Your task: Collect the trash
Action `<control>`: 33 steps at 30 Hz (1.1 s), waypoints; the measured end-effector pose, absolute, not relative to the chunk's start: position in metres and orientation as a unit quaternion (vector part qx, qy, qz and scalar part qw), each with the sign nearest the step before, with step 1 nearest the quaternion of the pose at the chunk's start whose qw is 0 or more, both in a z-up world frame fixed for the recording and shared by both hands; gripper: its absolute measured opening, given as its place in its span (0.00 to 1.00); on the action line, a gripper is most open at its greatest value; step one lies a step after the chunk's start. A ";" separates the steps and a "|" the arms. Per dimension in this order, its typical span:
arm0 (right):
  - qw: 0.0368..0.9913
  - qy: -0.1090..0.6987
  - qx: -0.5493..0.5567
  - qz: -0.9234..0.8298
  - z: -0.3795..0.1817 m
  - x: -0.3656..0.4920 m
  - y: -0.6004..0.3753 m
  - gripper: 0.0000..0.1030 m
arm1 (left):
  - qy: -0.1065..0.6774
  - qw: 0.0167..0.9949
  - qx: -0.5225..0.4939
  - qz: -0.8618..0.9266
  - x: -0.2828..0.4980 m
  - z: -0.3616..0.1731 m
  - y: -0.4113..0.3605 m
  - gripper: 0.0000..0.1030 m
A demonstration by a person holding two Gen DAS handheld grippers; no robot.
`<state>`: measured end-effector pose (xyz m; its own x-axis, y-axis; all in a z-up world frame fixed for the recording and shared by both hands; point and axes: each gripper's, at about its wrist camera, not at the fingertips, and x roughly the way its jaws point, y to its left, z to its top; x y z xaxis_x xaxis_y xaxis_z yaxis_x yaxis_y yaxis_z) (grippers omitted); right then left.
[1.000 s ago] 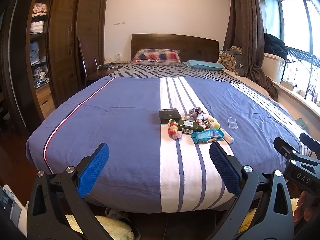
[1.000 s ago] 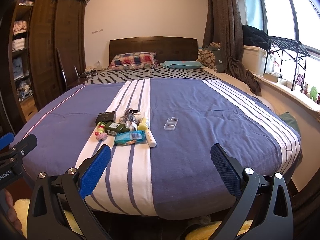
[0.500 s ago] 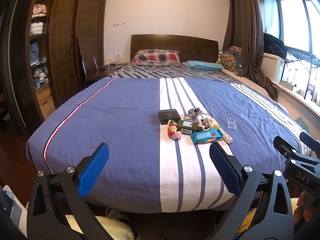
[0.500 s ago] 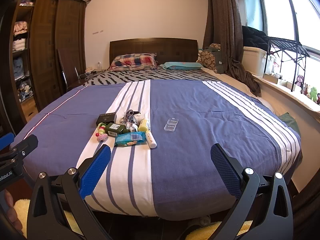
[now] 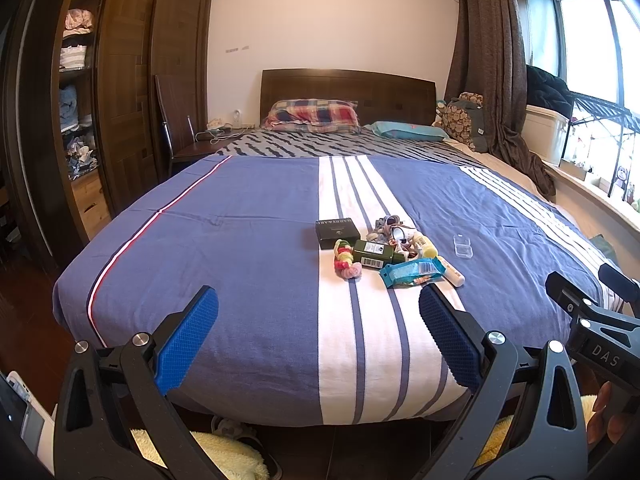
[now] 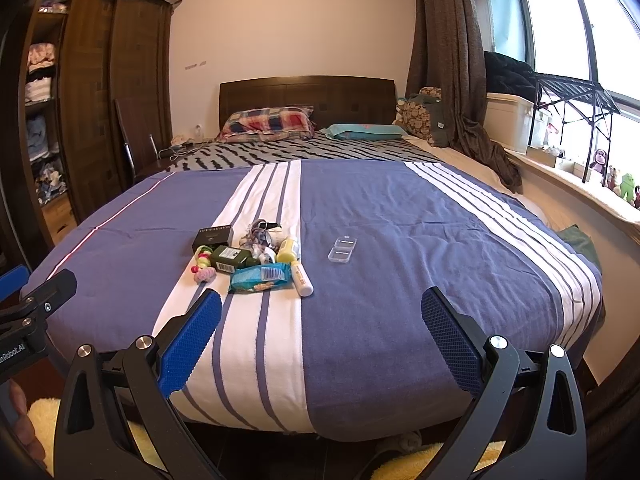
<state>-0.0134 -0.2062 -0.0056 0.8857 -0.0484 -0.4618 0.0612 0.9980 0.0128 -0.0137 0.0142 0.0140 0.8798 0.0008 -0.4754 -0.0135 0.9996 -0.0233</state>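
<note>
Filling most of both views, a bed [image 5: 248, 240] carries a blue cover with white stripes, a dark wooden headboard [image 5: 348, 88] at its far end and a plaid pillow [image 5: 312, 114] beside a teal pillow [image 5: 412, 131]. A dark wardrobe [image 5: 132, 92] with open shelves stands along the left wall; a brown curtain [image 6: 448, 60] hangs by the window on the right.

Left gripper [image 5: 318, 334] and right gripper [image 6: 321, 334] hover above the foot of the bed, each with its blue-padded fingers spread wide and nothing between them.

The trash lies in one loose pile on the white central stripe, well apart from both grippers. Its members, by size: a black box [image 5: 337, 233] at the rear; a blue snack wrapper [image 5: 412, 274] nearest the foot; a dark green bottle [image 5: 374, 255] lying on its side; a white tube [image 6: 302, 278] just right of the wrapper; a string of coloured beads [image 5: 346, 260] at the left edge; a small yellow bottle [image 6: 289, 250]; and a tangle of small items [image 6: 260, 236] too blurred to identify. A clear plastic case [image 6: 342, 249] sits alone on the blue cloth, near the pile's right side.
</note>
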 end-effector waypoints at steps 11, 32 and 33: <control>0.971 0.237 0.014 -0.027 -0.005 -0.013 -0.207 0.97 | 0.246 0.969 -0.012 0.004 -0.014 0.014 0.014 0.92; 0.971 0.236 0.014 -0.026 -0.005 -0.012 -0.207 0.97 | 0.245 0.969 -0.011 0.006 -0.015 0.016 0.013 0.92; 0.971 0.236 0.014 -0.026 -0.005 -0.012 -0.207 0.97 | 0.245 0.970 -0.011 0.005 -0.015 0.015 0.013 0.92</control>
<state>-0.0120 -0.2068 -0.0050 0.8872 -0.0432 -0.4593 0.0567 0.9983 0.0156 -0.0155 0.0128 0.0155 0.8802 0.0052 -0.4746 -0.0158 0.9997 -0.0183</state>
